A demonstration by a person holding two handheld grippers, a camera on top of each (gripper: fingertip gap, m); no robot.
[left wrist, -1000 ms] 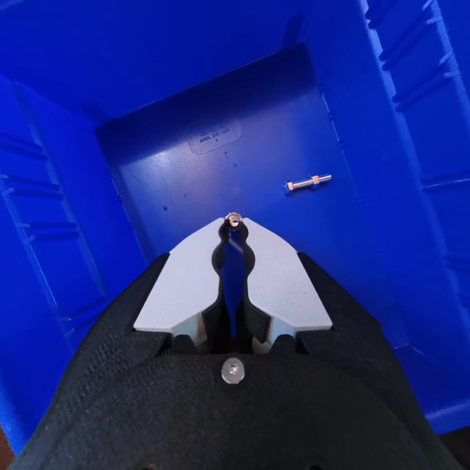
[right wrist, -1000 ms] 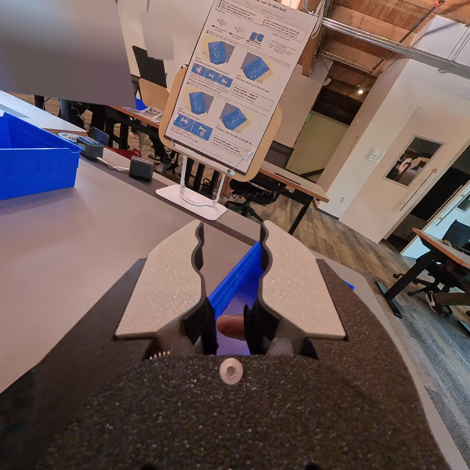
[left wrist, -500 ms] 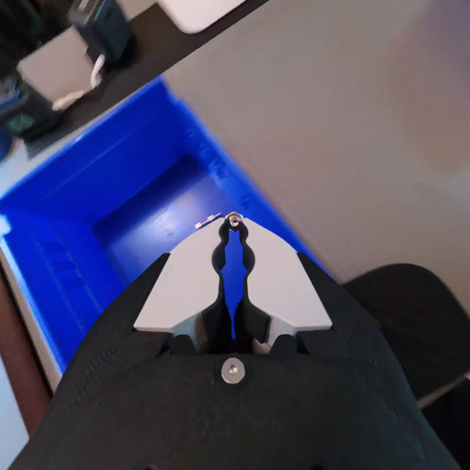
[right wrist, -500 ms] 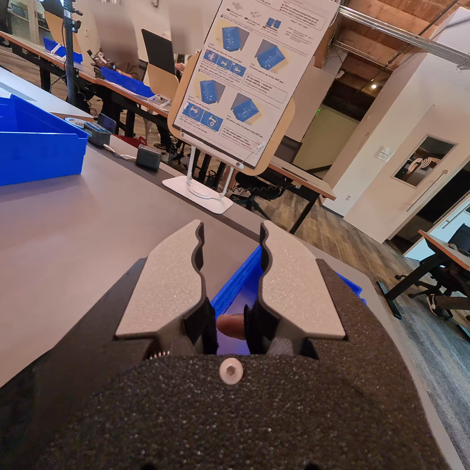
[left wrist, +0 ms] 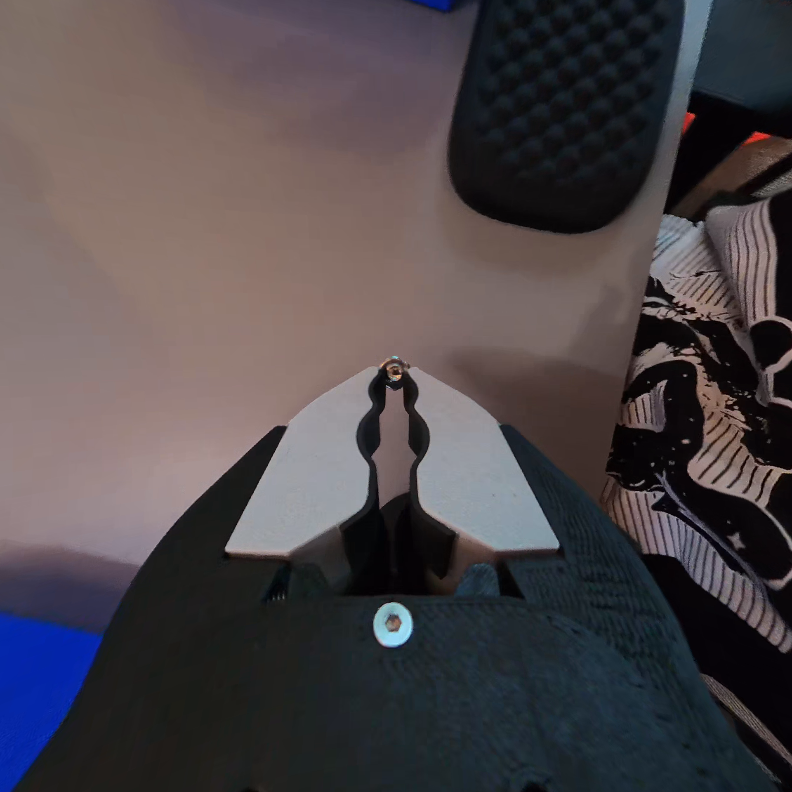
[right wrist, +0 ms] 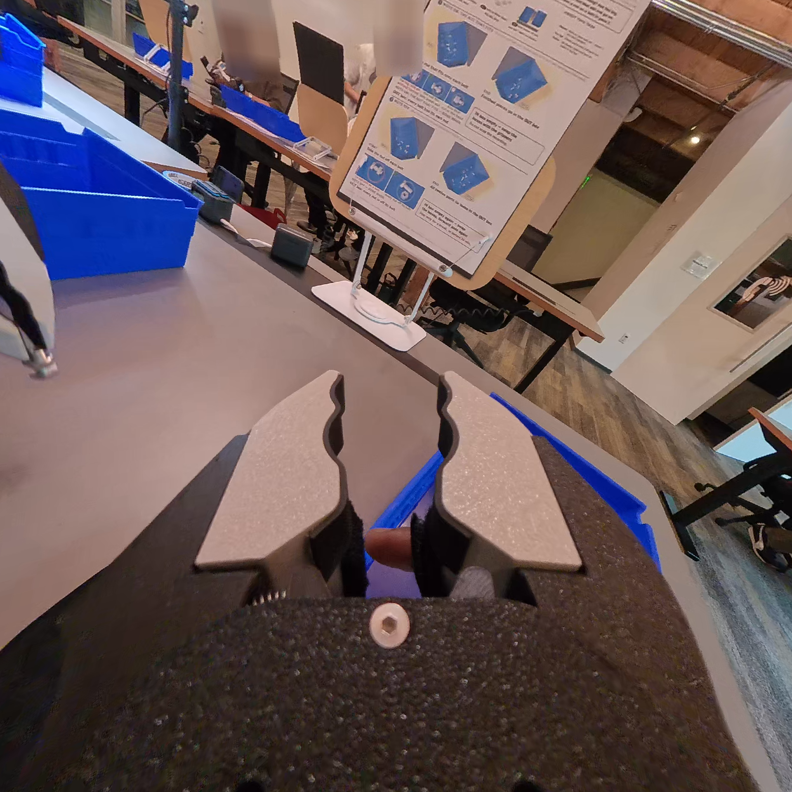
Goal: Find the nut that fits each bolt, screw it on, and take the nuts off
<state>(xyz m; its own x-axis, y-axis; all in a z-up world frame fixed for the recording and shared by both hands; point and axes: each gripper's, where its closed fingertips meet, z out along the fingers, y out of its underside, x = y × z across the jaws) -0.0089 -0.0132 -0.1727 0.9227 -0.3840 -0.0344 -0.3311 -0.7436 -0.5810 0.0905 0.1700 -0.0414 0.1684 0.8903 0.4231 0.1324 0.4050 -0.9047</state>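
Bolt [left wrist: 393,373] sits pinched end-on at my left gripper's [left wrist: 394,379] very tips above the table [left wrist: 214,214], right gripper [right wrist: 390,411] wide open and empty; I judge it may pivot or slip out.

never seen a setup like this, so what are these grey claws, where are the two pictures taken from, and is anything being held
A person holds two hand-held grippers, each with a camera looking along its fingers. One picture looks down from the left gripper: its tips pinch a small silver bolt, seen end on, above the grey table. The other looks out from the right gripper: its fingers stand apart, holding nothing. It also shows the left gripper at its left edge. On the table stand blue bins and an instruction sheet on a stand.
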